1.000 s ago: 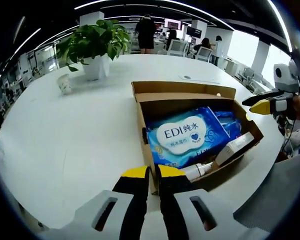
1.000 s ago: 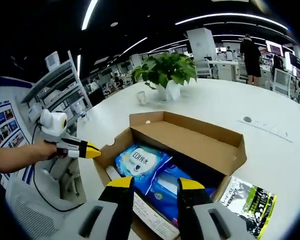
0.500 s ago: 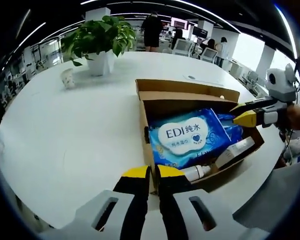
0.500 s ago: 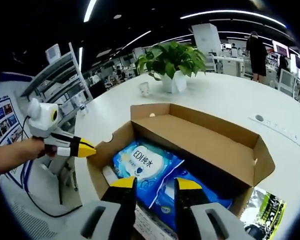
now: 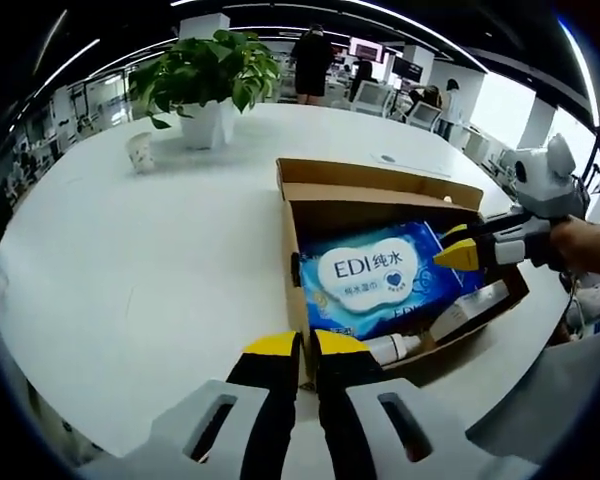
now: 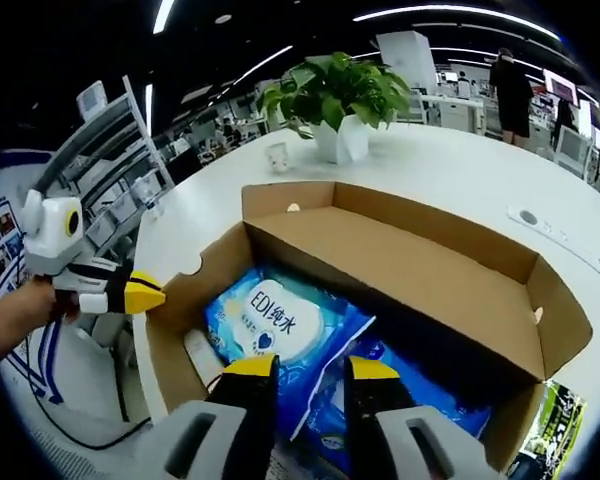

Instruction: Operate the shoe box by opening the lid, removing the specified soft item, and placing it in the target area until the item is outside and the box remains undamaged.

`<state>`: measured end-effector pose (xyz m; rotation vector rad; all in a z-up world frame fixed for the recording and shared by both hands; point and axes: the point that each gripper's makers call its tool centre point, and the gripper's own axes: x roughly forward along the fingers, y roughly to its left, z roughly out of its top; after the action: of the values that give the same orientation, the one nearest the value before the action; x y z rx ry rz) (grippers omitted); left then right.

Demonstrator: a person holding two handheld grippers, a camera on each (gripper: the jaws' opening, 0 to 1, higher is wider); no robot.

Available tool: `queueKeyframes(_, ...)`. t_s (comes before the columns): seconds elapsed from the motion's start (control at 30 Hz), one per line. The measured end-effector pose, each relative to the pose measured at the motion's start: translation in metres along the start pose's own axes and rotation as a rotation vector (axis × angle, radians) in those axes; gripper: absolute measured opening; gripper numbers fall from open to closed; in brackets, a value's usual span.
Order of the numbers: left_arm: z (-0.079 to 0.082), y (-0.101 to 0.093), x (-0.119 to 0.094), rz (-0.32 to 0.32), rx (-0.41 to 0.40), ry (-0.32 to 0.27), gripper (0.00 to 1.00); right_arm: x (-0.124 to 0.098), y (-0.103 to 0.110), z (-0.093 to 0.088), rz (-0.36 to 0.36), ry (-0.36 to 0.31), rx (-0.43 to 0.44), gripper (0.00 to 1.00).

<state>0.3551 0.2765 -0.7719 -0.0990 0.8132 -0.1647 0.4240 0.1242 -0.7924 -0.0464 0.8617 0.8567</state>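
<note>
The blue EDI wipes pack (image 5: 378, 276) lies inside the open shoe box (image 5: 310, 199) on the white table (image 5: 150, 270), with the right gripper (image 6: 298, 366) narrowly parted above it and the left gripper (image 5: 297, 343) nearly closed, holding nothing, at the box's near edge.

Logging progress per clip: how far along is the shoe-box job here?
Done: the brown cardboard shoe box is open, lid folded back. In hand: the right tongs hover above the blue EDI wet-wipes pack, gripping nothing; the left tongs sit at the box's near edge. Left: grasp the pack, lift it out, place it.
</note>
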Motion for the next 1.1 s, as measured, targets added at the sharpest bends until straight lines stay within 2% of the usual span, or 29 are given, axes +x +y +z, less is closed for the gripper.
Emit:
queueKeyframes(0.2,0.000,0.002,0.001,0.003,0.004,0.003,0.03,0.008,0.005,-0.007,0.001,0.027,0.027,0.19)
queueKeyframes(0.43,0.001,0.000,0.001,-0.002,0.084,0.020,0.04,0.009,0.003,-0.007,-0.026,0.019,0.054,0.13)
queueKeyframes(0.5,0.006,-0.001,0.000,0.008,0.121,0.000,0.04,0.008,-0.001,-0.006,-0.041,0.016,0.061,0.06)
queueKeyframes(0.53,0.012,-0.001,-0.002,0.014,0.140,-0.030,0.03,0.007,-0.005,-0.006,-0.049,0.016,0.058,0.05)
queueKeyframes(0.6,0.020,-0.003,-0.004,0.018,0.158,-0.042,0.02,0.008,-0.006,-0.005,-0.038,0.006,0.098,0.04)
queueKeyframes(0.7,0.028,-0.008,-0.006,0.012,0.175,-0.056,0.05,0.006,-0.006,-0.005,-0.041,-0.002,0.105,0.01)
queueKeyframes(0.83,0.036,-0.014,-0.005,-0.001,0.202,-0.052,0.05,0.001,-0.006,-0.003,-0.036,-0.018,0.124,0.00)
queueKeyframes(1.1,0.037,-0.030,0.004,-0.032,0.232,-0.029,0.06,-0.016,-0.011,0.006,-0.040,-0.069,0.173,0.00)
